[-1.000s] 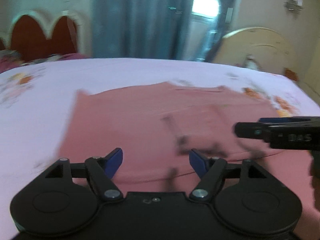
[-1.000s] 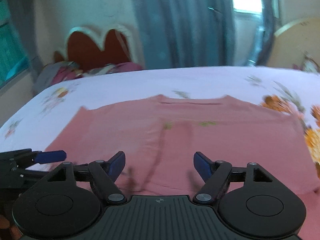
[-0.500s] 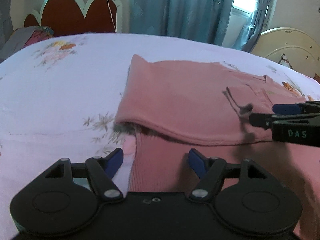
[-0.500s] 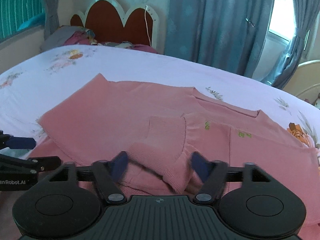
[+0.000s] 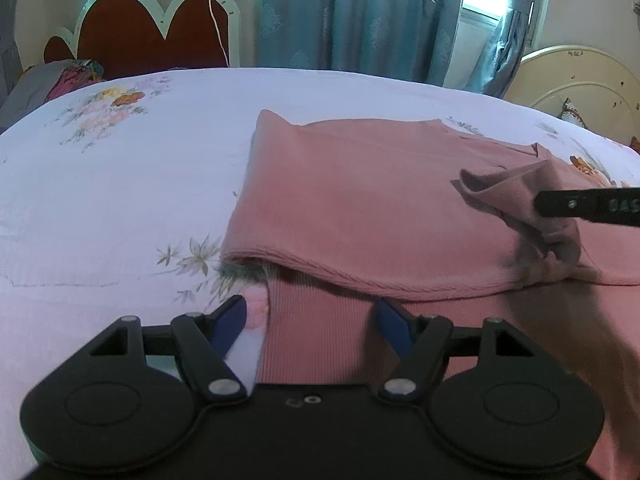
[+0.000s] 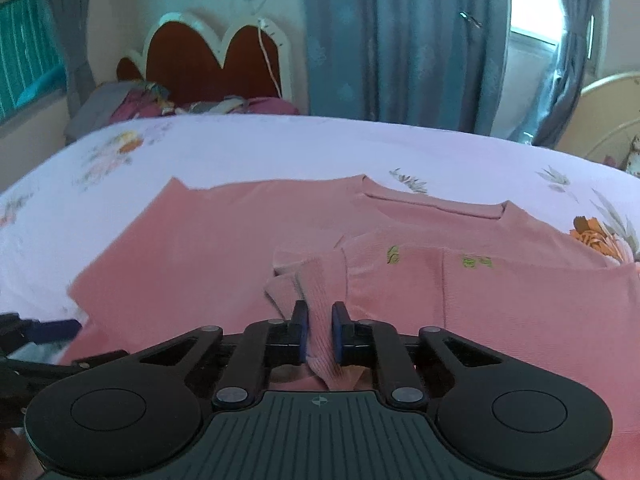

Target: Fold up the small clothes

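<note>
**Observer:** Where does the fold stand from where you sit?

**Operator:** Part done, I judge. The pink ribbed knit top (image 6: pixel 400 280) lies on the pale lilac flowered bedsheet (image 5: pixel 120 208), and its one side already sits doubled over the body, with a straight folded edge along the sheet. In the left wrist view that edge runs just ahead of my left gripper (image 5: pixel 312 320).

**Observer:** And the grippers?

**Operator:** My right gripper (image 6: pixel 320 332) has just been closing, and now its blue pads (image 6: pixel 338 332) press together on a bunched strip of the pink knit, the cuffed end of a flap or sleeve (I cannot say which). From the left view I see that cloth raised off the top in a loose peak. The left gripper stands spread and holds nothing. A ribbed hem lies between its fingers (image 5: pixel 230 322), but the pads do not press it.

**Observer:** What is left?

**Operator:** I judge the pinched piece has to be carried across and laid flat, then the near hem taken up and brought towards the neckline (image 6: pixel 436 204). The far side by the orange flower print looks single-layered to me, so it may need folding in too.

**Observer:** Any other clothes waiting?

**Operator:** I see only a heap of mixed fabrics by the dark red scalloped headboard (image 5: pixel 148 36), well apart, and I cannot tell whether it belongs to the job.
</note>
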A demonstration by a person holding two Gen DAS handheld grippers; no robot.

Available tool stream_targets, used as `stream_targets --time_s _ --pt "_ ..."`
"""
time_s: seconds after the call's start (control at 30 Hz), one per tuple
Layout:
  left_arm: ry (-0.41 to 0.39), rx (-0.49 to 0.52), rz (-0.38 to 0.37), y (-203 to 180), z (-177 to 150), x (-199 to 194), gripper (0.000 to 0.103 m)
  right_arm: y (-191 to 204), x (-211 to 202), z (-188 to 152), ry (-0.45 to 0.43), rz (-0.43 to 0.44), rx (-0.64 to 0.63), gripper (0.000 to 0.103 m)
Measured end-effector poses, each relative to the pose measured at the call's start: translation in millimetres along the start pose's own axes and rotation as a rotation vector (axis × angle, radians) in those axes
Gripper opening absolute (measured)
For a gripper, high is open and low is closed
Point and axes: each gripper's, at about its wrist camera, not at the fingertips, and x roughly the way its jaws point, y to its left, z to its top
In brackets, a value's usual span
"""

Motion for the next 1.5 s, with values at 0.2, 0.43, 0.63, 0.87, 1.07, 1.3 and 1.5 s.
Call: stream_targets --time_s 0.2,0.43,0.63,0.87,1.07,1.3,1.5 --pt "-0.005 0.015 0.020 -3 6 5 0.072 -24 -22 12 -0.049 0.000 0.068 0.006" --pt "-0.011 0.029 0.038 -9 5 7 0.072 -75 -32 4 -0.004 -0.030 0.205 0.006" --pt "-0.014 0.037 0.045 -11 5 6 0.071 -109 -38 -15 0.019 -0.075 0.300 0.002" --pt "-0.021 0.063 0.050 -12 4 5 0.072 -128 -48 -14 0.010 -0.059 0.338 0.001" --pt "-0.021 0.056 0.053 -10 5 5 0.072 -119 -36 -12 -0.005 -0.030 0.351 0.076" --pt "-0.028 0.043 0.069 -6 5 5 0.072 -110 2 -13 0.094 -0.008 0.347 0.046" --pt "-0.038 0.038 0.082 -1 4 7 0.073 -96 0 -12 0.081 -0.013 0.312 0.012"
